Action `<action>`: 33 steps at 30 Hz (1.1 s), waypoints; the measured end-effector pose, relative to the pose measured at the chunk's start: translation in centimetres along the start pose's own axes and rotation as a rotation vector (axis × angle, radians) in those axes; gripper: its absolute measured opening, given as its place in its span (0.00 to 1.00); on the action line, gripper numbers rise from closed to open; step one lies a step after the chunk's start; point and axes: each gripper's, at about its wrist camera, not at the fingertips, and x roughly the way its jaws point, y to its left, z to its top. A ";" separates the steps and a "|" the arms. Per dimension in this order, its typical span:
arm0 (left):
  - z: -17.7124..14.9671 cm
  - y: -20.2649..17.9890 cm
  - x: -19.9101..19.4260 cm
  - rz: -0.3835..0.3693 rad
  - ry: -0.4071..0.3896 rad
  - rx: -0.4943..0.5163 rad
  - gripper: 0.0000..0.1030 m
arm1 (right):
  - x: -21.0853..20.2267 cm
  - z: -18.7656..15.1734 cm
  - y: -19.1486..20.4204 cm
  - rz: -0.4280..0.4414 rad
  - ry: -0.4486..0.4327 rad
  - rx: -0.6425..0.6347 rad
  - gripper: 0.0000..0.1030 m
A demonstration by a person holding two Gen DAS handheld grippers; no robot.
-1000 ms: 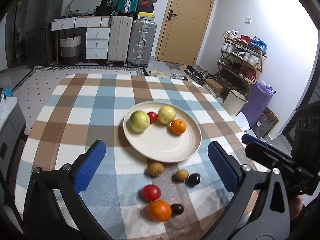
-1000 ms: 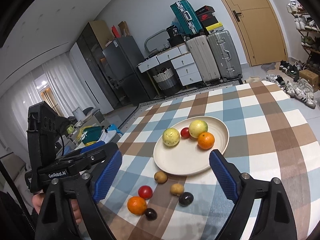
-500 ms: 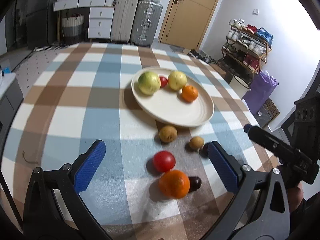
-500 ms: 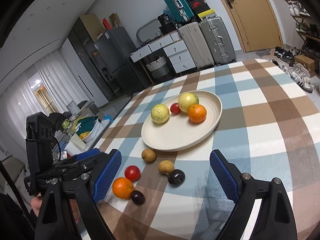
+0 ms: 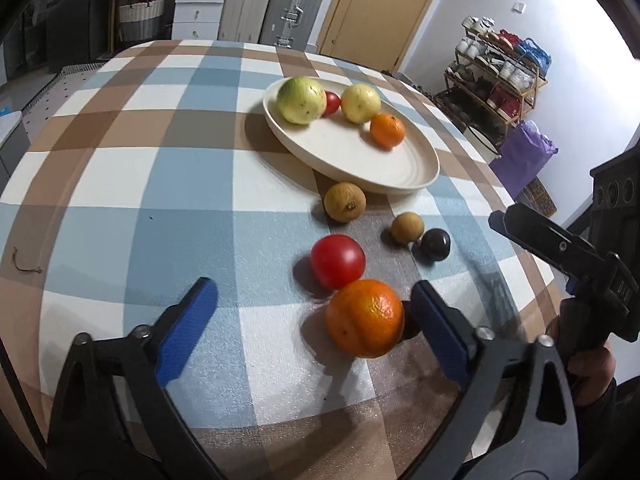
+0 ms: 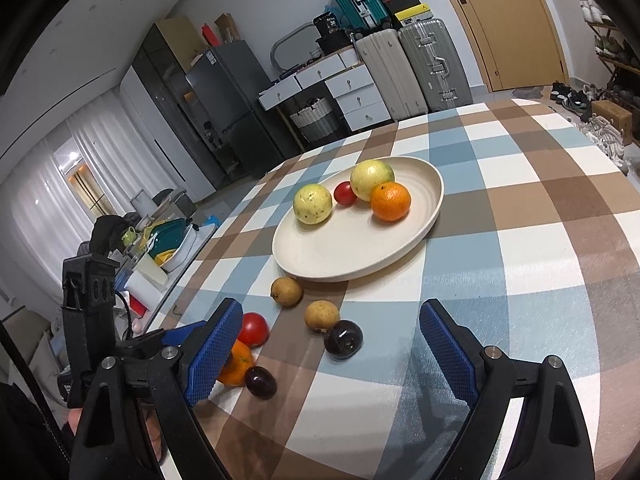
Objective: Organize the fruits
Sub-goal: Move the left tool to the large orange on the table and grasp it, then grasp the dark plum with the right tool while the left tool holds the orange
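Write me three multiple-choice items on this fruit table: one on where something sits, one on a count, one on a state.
1. Where does the nearer orange lie?
A. On the plate
B. On the tablecloth, between the left gripper's jaws
C. On the floor

2. How many fruits are on the plate?
A. Two
B. Four
C. Six

3. What state is the right gripper in?
A. Open, holding nothing
B. Clamped on a dark plum
C. Clamped on the plate rim

Answers: 1 B, the left wrist view shows it on the tablecloth inside the left gripper, whose jaws are closing but not yet pressing it. 2 B, two yellow-green fruits, a small red one and an orange sit on it. 3 A, its blue pads stand wide apart over the cloth, touching no fruit.
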 end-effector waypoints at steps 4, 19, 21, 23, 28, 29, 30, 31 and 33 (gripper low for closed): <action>0.1 -0.1 0.3 -0.037 0.008 0.005 0.73 | 0.0 -0.2 0.1 0.000 0.004 0.001 0.89; -0.5 0.4 -0.5 -0.165 0.039 -0.001 0.32 | 0.1 -0.9 0.4 0.006 0.015 -0.002 0.89; -0.6 0.7 -0.7 -0.160 0.037 -0.008 0.32 | 0.2 -1.0 0.5 0.003 0.021 -0.005 0.89; -0.7 0.9 -0.9 -0.157 0.035 -0.016 0.32 | 0.4 -1.0 0.5 -0.002 0.030 -0.008 0.89; -0.7 1.5 -1.5 -0.185 0.032 -0.046 0.32 | 0.7 -1.1 0.6 -0.017 0.044 -0.016 0.89; -0.6 1.5 -1.7 -0.182 0.028 -0.041 0.32 | 0.9 -1.1 0.7 -0.019 0.049 -0.018 0.89; -0.6 1.4 -1.9 -0.179 0.024 -0.036 0.32 | 1.0 -1.1 0.7 -0.021 0.053 -0.020 0.89; -0.5 1.4 -2.1 -0.178 0.019 -0.034 0.32 | 1.0 -1.1 0.7 -0.022 0.055 -0.021 0.89; -0.5 1.4 -2.4 -0.177 0.014 -0.032 0.32 | 1.2 -1.2 0.8 -0.021 0.060 -0.022 0.89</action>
